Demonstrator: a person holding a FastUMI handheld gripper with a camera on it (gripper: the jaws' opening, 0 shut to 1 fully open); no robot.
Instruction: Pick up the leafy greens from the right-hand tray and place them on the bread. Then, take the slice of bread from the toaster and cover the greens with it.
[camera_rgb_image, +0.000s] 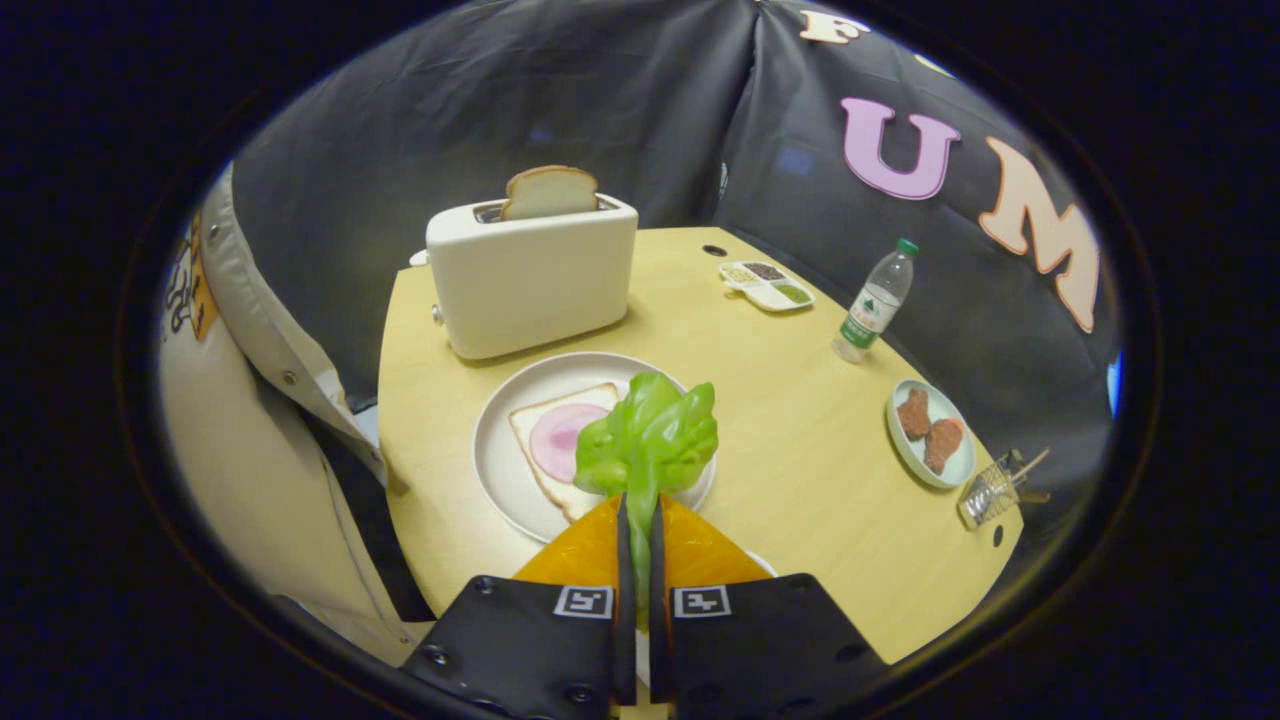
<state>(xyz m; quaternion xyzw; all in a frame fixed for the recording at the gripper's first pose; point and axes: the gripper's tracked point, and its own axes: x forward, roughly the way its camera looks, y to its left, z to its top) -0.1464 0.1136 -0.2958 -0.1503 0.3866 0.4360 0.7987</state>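
My gripper (640, 520) is shut on the stem of the leafy greens (650, 435), and the leaves stick up just ahead of the fingertips. The greens hang above the near right part of a white plate (500, 470). On that plate lies a bread slice (560, 475) with a round pink ham slice (558, 440) on it, partly hidden by the leaves. Beyond the plate stands a white toaster (530, 275) with a slice of bread (550, 192) poking out of its slot.
On the yellow table (800, 450), a pale plate with brown meat pieces (930, 432) sits to the right, with a small wire holder (995, 490) beside it. A water bottle (875, 300) and a divided sauce dish (768, 284) stand farther back. A person's pale jacket (250, 430) is at the left.
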